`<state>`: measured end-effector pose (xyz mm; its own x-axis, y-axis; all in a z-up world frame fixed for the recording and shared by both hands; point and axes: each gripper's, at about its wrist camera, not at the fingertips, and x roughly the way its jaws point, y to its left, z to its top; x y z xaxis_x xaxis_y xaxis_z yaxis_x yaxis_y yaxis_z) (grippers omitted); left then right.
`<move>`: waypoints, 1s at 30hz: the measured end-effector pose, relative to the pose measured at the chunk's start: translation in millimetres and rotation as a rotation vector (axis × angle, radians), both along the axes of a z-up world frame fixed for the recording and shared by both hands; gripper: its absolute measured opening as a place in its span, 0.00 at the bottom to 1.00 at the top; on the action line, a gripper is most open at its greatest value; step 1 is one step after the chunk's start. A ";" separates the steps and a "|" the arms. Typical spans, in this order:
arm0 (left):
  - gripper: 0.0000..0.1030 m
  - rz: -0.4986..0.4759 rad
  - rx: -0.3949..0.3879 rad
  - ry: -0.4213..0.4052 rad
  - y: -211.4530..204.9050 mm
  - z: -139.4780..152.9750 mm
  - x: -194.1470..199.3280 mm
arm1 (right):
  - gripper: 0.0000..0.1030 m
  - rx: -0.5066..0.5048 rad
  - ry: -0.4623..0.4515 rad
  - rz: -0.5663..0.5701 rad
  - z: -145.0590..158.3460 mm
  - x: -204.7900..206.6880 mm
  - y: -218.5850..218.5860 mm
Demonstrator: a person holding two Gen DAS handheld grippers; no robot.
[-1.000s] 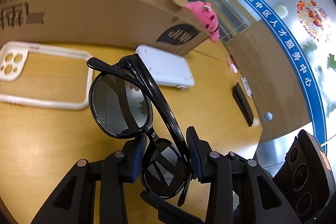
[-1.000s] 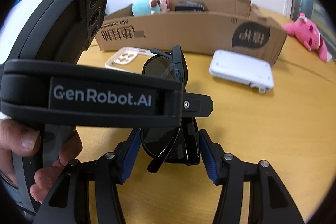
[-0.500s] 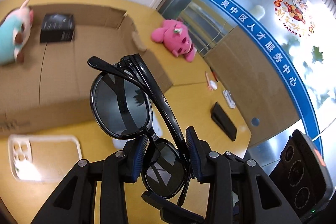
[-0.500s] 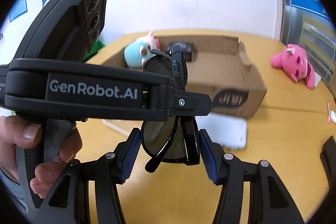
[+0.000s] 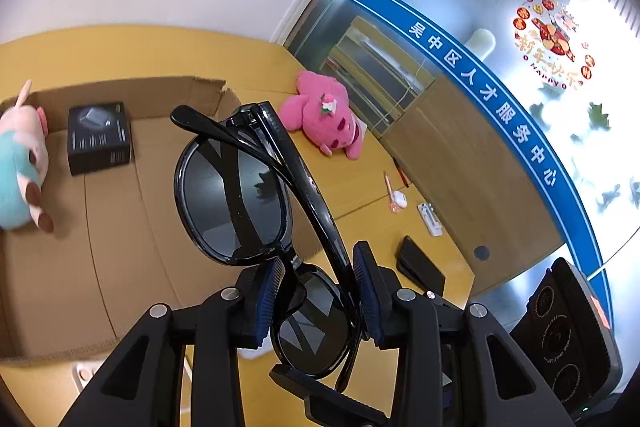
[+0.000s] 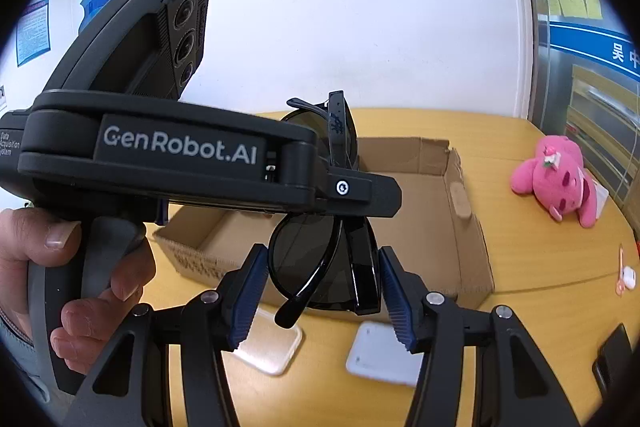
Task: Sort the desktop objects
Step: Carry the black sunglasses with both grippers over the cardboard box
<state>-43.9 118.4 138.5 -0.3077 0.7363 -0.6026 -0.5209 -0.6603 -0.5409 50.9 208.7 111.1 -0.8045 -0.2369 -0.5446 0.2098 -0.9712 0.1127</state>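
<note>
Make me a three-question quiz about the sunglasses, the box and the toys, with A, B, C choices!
1. Where is the small black box?
A. inside the cardboard box
B. beside the pink plush
C. on the floor

2. What colour is the plush toy lying on the table outside the cardboard box?
A. green
B. pink
C. yellow

3. What are the sunglasses doing?
A. lying flat on the table
B. folded and gripped by the left hand-held gripper
C. sitting in the box

Answers: 1 A, it rests on the cardboard floor near the blue plush. 2 B, it is bright pink. 3 B, the blue pads press both sides of the folded frame.
</note>
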 end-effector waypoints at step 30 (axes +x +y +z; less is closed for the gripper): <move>0.37 -0.007 -0.014 -0.054 36.3 -28.2 -264.5 | 0.53 0.002 -0.068 0.017 -9.7 -247.4 44.3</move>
<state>-308.4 154.7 110.3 -0.2697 0.7297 -0.6283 -0.4961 -0.6645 -0.5589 -196.5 253.1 101.4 -0.7617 -0.2496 -0.5979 0.2184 -0.9677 0.1257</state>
